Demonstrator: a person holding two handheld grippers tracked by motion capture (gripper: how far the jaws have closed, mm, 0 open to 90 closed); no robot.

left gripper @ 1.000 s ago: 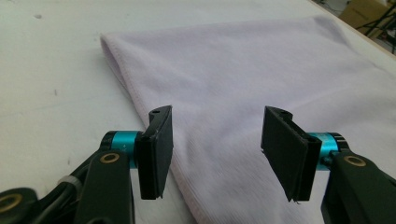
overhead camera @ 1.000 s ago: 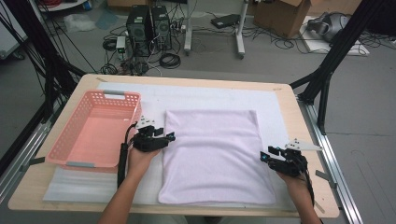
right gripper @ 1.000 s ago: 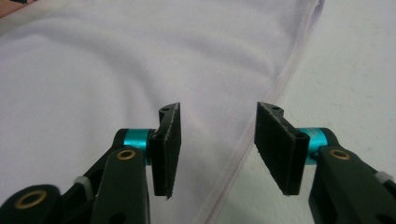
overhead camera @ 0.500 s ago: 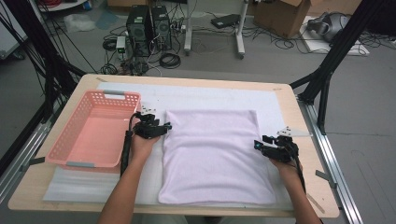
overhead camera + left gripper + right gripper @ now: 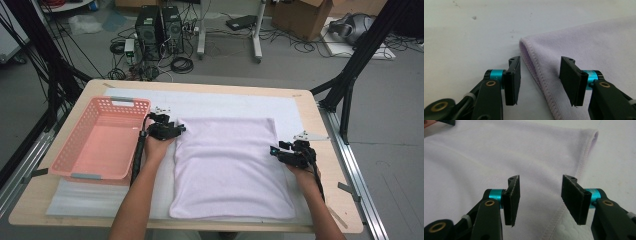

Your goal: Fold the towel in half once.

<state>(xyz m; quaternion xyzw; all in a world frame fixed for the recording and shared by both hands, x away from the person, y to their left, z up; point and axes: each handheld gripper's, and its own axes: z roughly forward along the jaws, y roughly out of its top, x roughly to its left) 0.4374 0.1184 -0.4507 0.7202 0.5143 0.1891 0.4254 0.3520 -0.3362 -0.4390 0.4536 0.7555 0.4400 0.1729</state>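
Hand-held gripper (image 5: 540, 82) half-open astride towel (image 5: 586, 50) hem

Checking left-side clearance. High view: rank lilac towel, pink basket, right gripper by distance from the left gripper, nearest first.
From the left gripper:
1. lilac towel: its far left corner lies right at the jaw tips.
2. pink basket: just to the gripper's left, its rim close beside the hand.
3. right gripper: across the towel, at its right edge.
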